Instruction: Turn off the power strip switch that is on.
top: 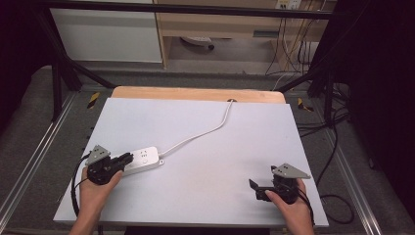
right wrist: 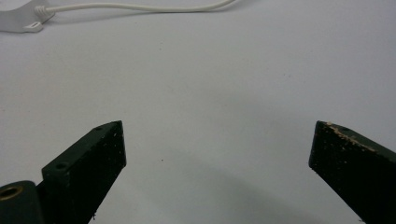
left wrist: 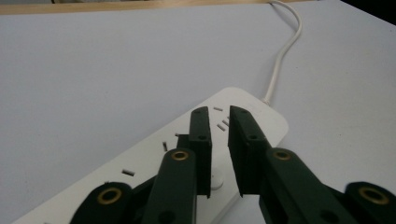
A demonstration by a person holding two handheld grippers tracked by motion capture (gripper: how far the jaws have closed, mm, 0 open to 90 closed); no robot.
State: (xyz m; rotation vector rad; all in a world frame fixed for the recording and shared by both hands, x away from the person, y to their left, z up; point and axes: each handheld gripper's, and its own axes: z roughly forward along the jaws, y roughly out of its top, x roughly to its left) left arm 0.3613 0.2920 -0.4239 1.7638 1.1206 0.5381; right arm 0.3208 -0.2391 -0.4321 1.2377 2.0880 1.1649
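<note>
There is one white power strip (top: pixel 142 160) on the pale table (top: pixel 205 147), with one white cord (top: pixel 200 133) running from its far end toward the back edge of the table. Two hands are in the high view, and each holds one black gripper.

The left gripper (left wrist: pixel 219 114) hangs right over the power strip (left wrist: pixel 187 158). In its own view the two jaws stand close together with a narrow slit between them, and nothing sits in that slit; the white top of the strip shows through it. The jaw tips lie over the end of the strip where the cord (left wrist: pixel 285 51) leaves, and that cord curves away beyond and to the right of the tips. Small socket slots show on the strip to the left of the jaws and just ahead of them. Whether the jaws rest on the strip's top or hover just above it, I cannot tell. In the high view this gripper (top: pixel 128 157) points along the strip from its near end.

The right gripper (right wrist: pixel 217 135) is spread wide, with bare table between and ahead of its jaws and nothing held. The strip's end (right wrist: pixel 16 16) and cord lie far ahead and to the left of it. In the high view this gripper (top: pixel 254 188) sits well apart from the strip.
</note>
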